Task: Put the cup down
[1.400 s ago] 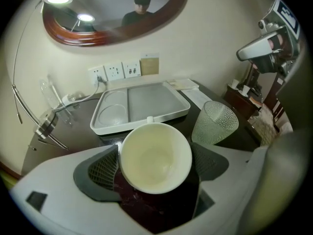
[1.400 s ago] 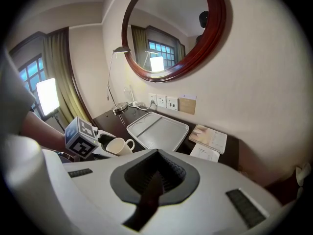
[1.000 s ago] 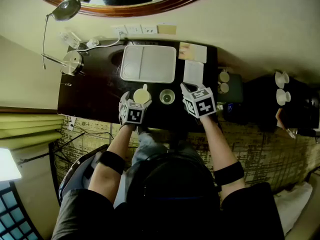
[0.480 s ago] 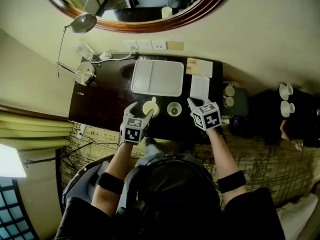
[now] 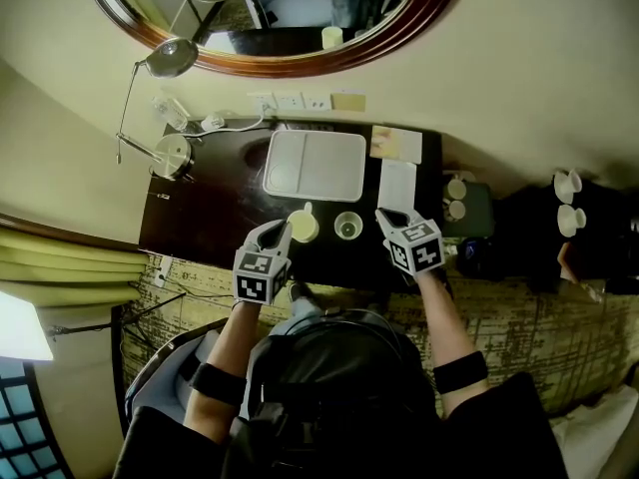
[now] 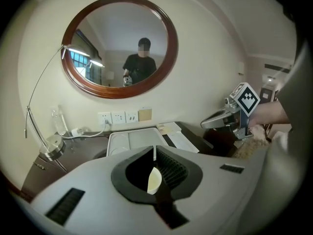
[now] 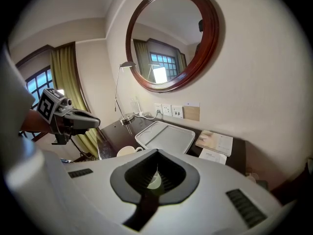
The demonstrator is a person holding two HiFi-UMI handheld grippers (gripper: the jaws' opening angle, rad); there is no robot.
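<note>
Cup [image 5: 304, 227] stands upright on the dark counter [image 5: 210, 208], on the person's side of the white tray [image 5: 300, 163] and just beside a smaller cup [image 5: 347, 226]. Its handle points toward the tray. It looks set down already.

Left tool [image 5: 277, 234]: jaws have just been closing and now meet, nothing between them. It hangs near the cup on the person's side, not touching it. Right tool [image 5: 384, 216]: jaws together, empty, near the smaller cup.

Handling, my judgement: the cup looks like glazed ceramic, so stiff, smooth and likely slippery under the pads, and it would chip if knocked against the tray rim. Probably light when empty; I cannot see whether it holds anything. The best hold would be across the wall at the rim, one jaw inside and one outside. The handle is narrower and faces away.
</note>
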